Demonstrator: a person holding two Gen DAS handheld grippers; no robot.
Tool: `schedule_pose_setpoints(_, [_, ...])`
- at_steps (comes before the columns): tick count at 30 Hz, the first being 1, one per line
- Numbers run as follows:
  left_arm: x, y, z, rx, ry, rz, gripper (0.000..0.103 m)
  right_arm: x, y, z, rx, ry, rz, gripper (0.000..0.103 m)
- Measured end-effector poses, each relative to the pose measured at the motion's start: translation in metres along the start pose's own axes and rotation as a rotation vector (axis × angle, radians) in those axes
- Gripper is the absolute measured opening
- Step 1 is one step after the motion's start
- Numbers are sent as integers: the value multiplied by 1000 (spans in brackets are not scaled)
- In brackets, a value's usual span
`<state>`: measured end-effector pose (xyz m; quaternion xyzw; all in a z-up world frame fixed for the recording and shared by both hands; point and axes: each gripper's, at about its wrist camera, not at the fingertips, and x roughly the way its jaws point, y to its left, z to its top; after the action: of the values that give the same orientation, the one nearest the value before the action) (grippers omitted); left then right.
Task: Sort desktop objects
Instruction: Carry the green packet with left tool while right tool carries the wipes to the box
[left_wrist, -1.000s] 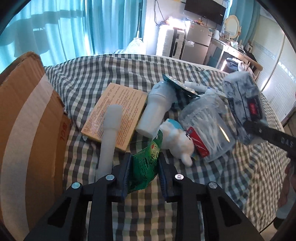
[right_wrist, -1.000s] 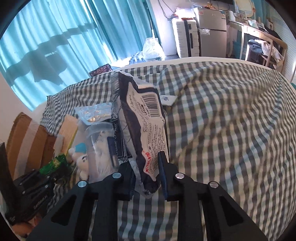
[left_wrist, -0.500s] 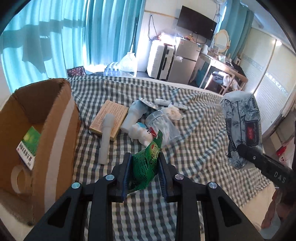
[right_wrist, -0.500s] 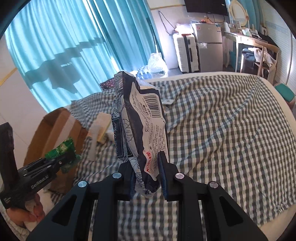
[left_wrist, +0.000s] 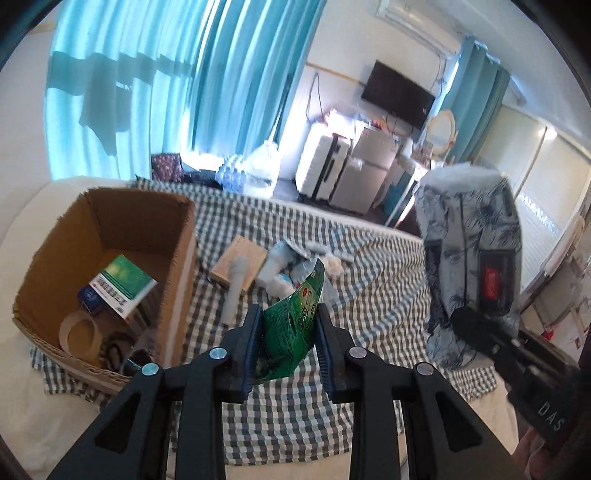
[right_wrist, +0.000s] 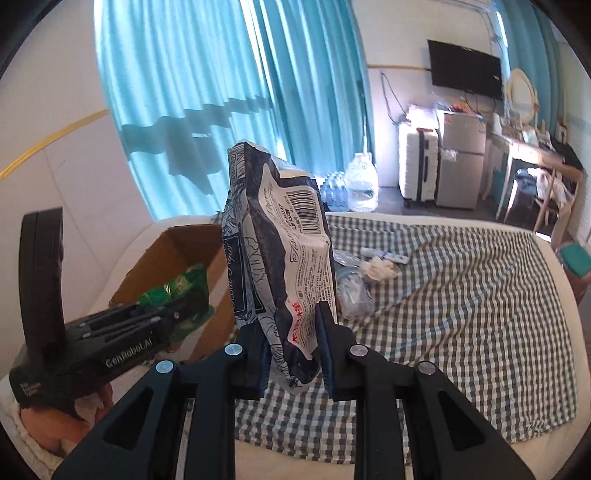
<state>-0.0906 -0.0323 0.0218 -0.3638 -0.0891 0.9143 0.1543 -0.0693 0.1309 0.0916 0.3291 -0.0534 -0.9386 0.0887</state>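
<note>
Two grips confirmed: left gripper (left_wrist: 287, 345) clamps a crinkled green foil sachet (left_wrist: 293, 328), frame centre; right gripper (right_wrist: 293, 352) pinches a glossy floral-print wet-wipe pack (right_wrist: 284, 258), barcode legible. Corrugated cardboard box (left_wrist: 177, 258) sits centre-left.

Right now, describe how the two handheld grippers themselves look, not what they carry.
Both are matte black plastic. The left gripper and right gripper each have two angular fingers with triangular cut-outs, silver round screw heads and blue ribbed pads. Seen from the side, the left body reads "GenRobot.AI" in white; the right shows "DAS". No cables show.
</note>
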Motion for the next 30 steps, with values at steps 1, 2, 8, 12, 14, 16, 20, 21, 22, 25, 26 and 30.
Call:
schedule_pose_setpoints(1, [-5,3,0,-3,-4,-4,27,-1,8,0,-9,-5,7,21])
schedule_pose_setpoints(2, [-9,10,2,-7,-1,0,27,-1,15,1,-13,-5,21,21])
schedule_pose_setpoints(8, [-21,62,9,-84,-16,155,27,22,60,5,-61,36,83,21])
schedule_pose_setpoints(12, [-16,108,8,-149,-15,213,27,51,90,6,-121,75,117,21])
schedule_pose_setpoints(14, [-10,127,6,-166,1,232,27,71,105,6,-132,104,143,21])
schedule_pose_setpoints(16, [-3,144,5,-177,22,245,27,93,120,4,-133,134,174,21])
schedule_pose_setpoints(20, [10,180,8,-183,58,280,27,132,141,5,-127,161,218,21])
schedule_pose_setpoints(21, [14,186,9,-182,63,284,27,138,145,5,-119,158,224,21])
schedule_pose_setpoints(22, [16,190,9,-181,65,289,28,149,149,6,-108,165,235,21])
schedule_pose_setpoints(25, [24,207,12,-191,71,313,28,173,159,12,-94,193,258,21])
schedule_pose_setpoints(26, [26,211,12,-195,74,316,28,181,161,16,-95,198,258,21])
schedule_pose_setpoints(30, [34,220,13,-207,82,325,35,192,168,26,-96,182,243,28])
